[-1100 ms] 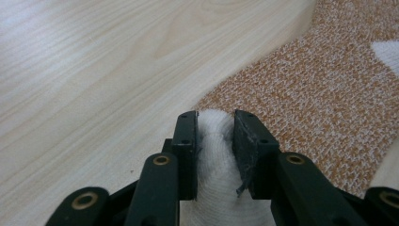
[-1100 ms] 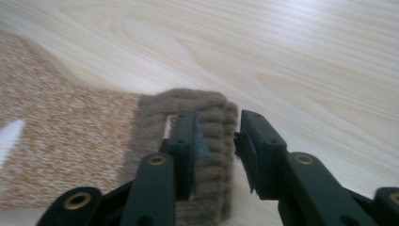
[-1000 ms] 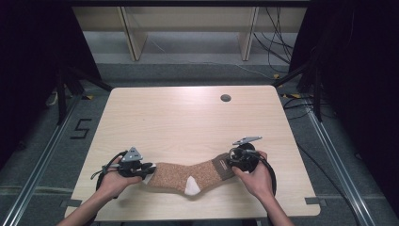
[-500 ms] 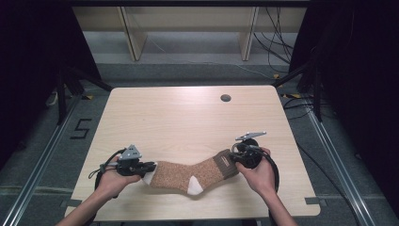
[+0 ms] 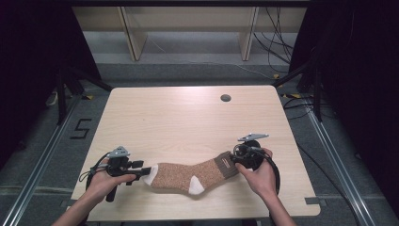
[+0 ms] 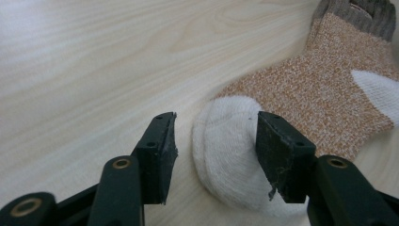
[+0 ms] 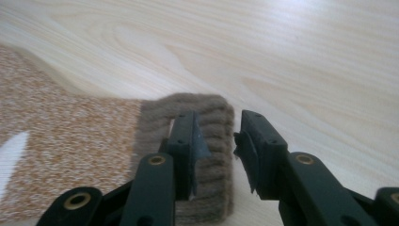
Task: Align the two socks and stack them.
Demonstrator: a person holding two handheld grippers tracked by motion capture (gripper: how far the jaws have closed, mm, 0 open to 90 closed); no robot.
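A tan speckled sock [image 5: 175,175] with a white toe, white heel and brown ribbed cuff lies flat near the table's front edge. My left gripper [image 5: 144,170] is at its toe end. In the left gripper view the jaws stand open on either side of the white toe [image 6: 226,141], with the sock [image 6: 306,89] running away behind it. My right gripper [image 5: 234,158] is at the cuff end. In the right gripper view it [image 7: 217,136] hangs over the brown cuff [image 7: 211,113] with a narrow gap between the jaws, gripping nothing.
The light wooden table [image 5: 188,117] has a round cable hole [image 5: 226,98] at the back right. A hand holds each gripper from the front edge, and cables trail from both. Dark floor and shelf legs lie beyond the table.
The sock has gone from slightly bunched to stretched out flat. The hands have drawn apart, the left one shifting left, and the sock now rests on the table.
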